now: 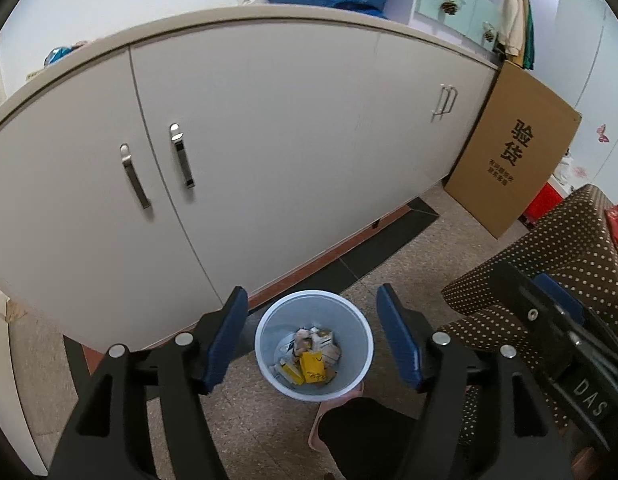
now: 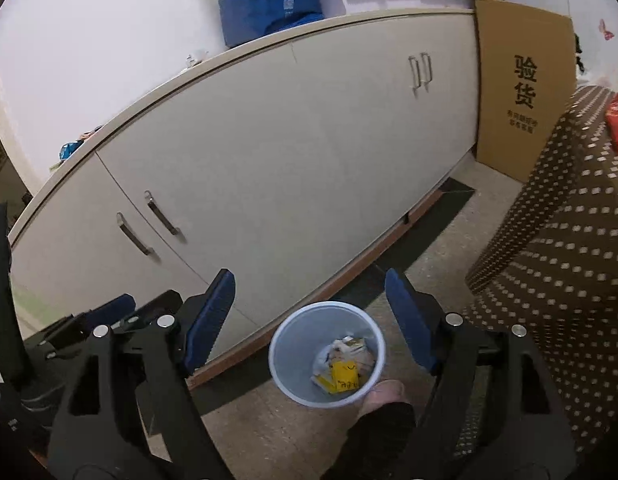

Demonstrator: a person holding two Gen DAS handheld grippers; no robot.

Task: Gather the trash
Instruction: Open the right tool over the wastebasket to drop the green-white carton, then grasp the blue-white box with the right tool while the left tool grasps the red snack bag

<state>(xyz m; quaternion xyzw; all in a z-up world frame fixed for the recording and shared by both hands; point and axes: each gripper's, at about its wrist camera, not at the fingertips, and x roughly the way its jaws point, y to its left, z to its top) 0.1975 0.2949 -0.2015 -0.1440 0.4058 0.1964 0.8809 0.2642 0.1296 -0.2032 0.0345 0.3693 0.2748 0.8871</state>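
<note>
A pale blue waste bin [image 1: 269,332] stands on the floor below both grippers, also in the right wrist view [image 2: 287,344]. It holds several pieces of trash, among them a yellow packet [image 1: 312,366] [image 2: 343,376] and crumpled wrappers [image 1: 317,342]. My left gripper [image 1: 312,328] is open and empty, held above the bin. My right gripper [image 2: 309,312] is open and empty above the bin too. The right gripper shows at the right of the left wrist view [image 1: 557,312]; the left gripper shows at the left of the right wrist view [image 2: 109,312].
A long white cabinet [image 1: 269,152] with metal handles runs behind the bin. A brown cardboard box [image 1: 513,148] leans at its right end. A table with a brown dotted cloth [image 1: 549,248] is on the right. A foot in a slipper [image 2: 383,394] is beside the bin.
</note>
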